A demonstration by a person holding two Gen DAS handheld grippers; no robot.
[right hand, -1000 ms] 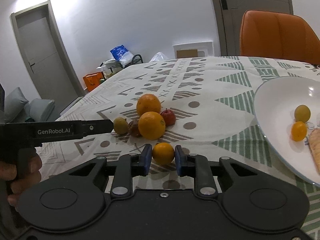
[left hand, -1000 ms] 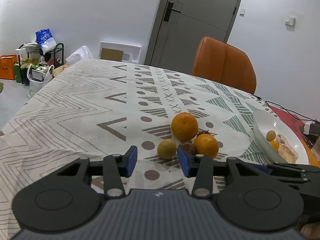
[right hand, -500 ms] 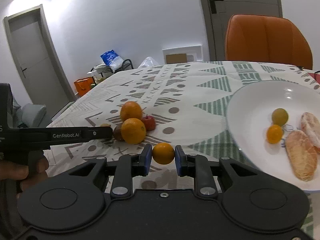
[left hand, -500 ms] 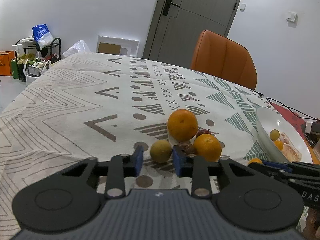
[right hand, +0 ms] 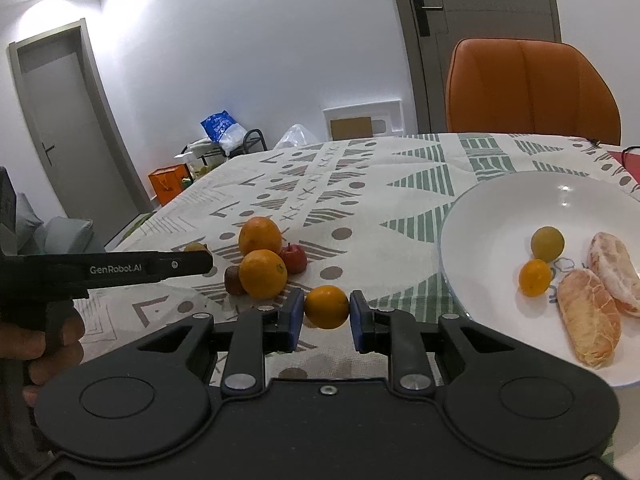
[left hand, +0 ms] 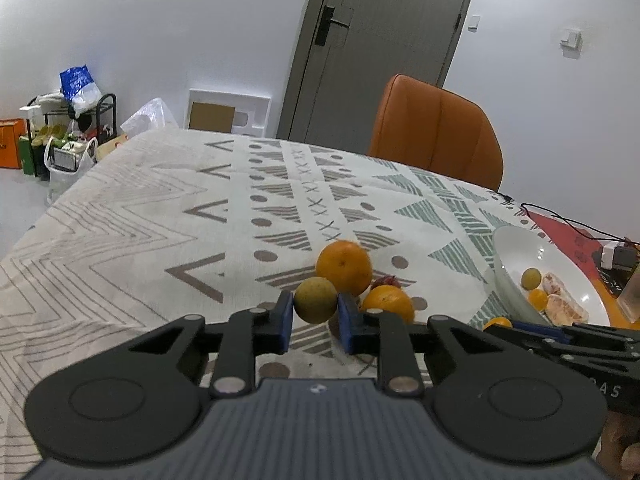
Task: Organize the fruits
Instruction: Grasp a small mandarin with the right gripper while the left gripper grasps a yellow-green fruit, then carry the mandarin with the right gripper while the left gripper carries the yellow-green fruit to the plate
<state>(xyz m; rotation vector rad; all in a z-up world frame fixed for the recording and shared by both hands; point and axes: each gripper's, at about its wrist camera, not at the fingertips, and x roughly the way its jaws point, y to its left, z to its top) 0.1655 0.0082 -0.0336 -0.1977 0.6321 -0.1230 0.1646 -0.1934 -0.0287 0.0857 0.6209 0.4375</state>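
A patterned cloth (left hand: 132,240) is spread over the tabletop; an orange chair (left hand: 436,132) and grey door (left hand: 380,40) are seen beyond. The left tool (left hand: 316,316) is clamped on a yellow-green fruit (left hand: 316,300), the right tool (right hand: 326,316) on a small orange (right hand: 327,306), left of the white plate (right hand: 492,216).

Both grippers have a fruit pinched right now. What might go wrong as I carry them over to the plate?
The right gripper holds the small orange only at its round sides, so it might slip out before reaching the white plate. The left gripper pinches the yellow-green fruit right beside the two large oranges; lifting carelessly might nudge them rolling. The plate already holds four pieces, so a drop could knock them.
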